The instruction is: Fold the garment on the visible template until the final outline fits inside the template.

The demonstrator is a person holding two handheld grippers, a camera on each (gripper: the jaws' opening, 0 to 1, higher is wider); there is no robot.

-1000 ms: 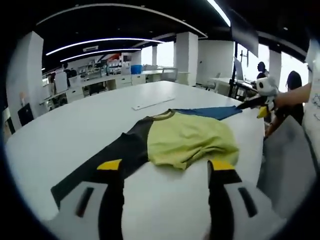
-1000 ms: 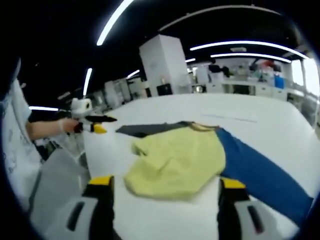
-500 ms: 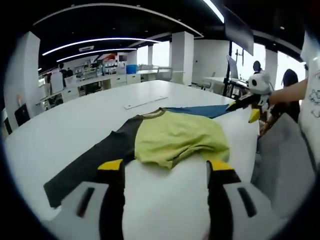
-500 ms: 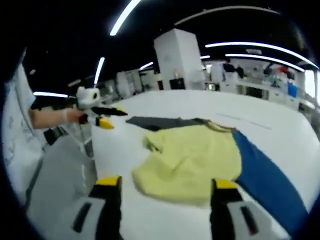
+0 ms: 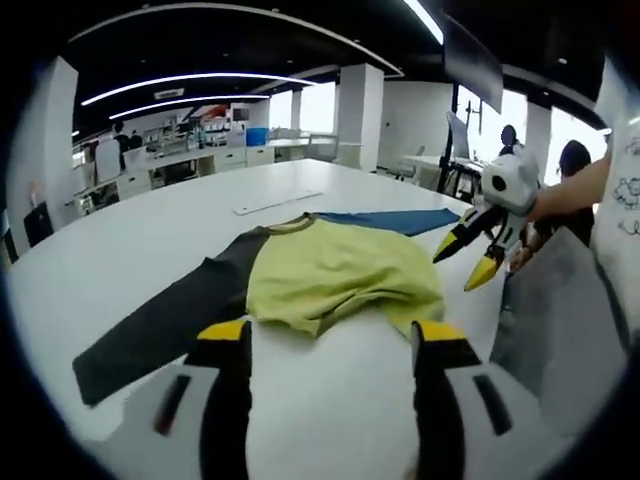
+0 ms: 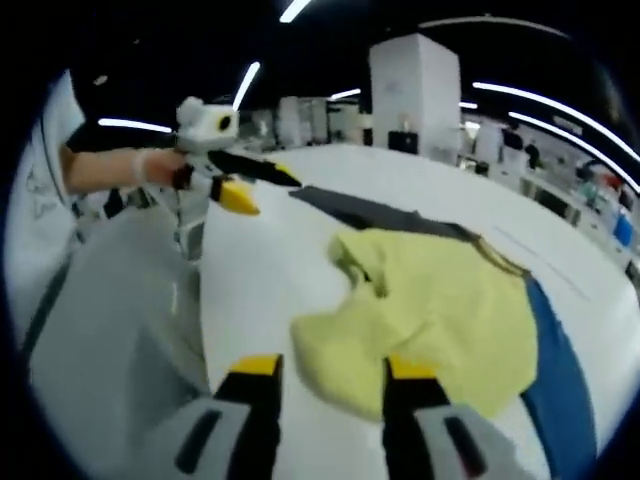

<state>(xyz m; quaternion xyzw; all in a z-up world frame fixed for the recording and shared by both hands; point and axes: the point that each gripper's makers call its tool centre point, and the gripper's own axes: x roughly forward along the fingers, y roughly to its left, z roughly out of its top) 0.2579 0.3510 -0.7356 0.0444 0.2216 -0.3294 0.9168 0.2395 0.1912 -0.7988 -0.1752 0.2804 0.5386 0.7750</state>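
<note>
- Across the middle of my left gripper view lies the garment (image 5: 330, 280) on the white table (image 5: 150, 240): a yellow-green body, a black sleeve (image 5: 160, 325) running to the lower left, a blue sleeve (image 5: 395, 220) running to the upper right.
- At the bottom of that view my left gripper (image 5: 335, 335) has its yellow-tipped jaws spread wide, nothing between them, just short of the rumpled near hem.
- At the right of the same view my right gripper (image 5: 475, 250) hangs over the table edge, held by a hand (image 5: 565, 195); its jaws look parted.
- Low in my right gripper view, its own jaws stand narrower but apart, one fingertip (image 6: 410, 370) over the yellow hem; I cannot tell if it touches.
- Upper left there, my left gripper sits above the black sleeve's end.
- A pale strip (image 5: 278, 204) lies on the table beyond the collar.
</note>
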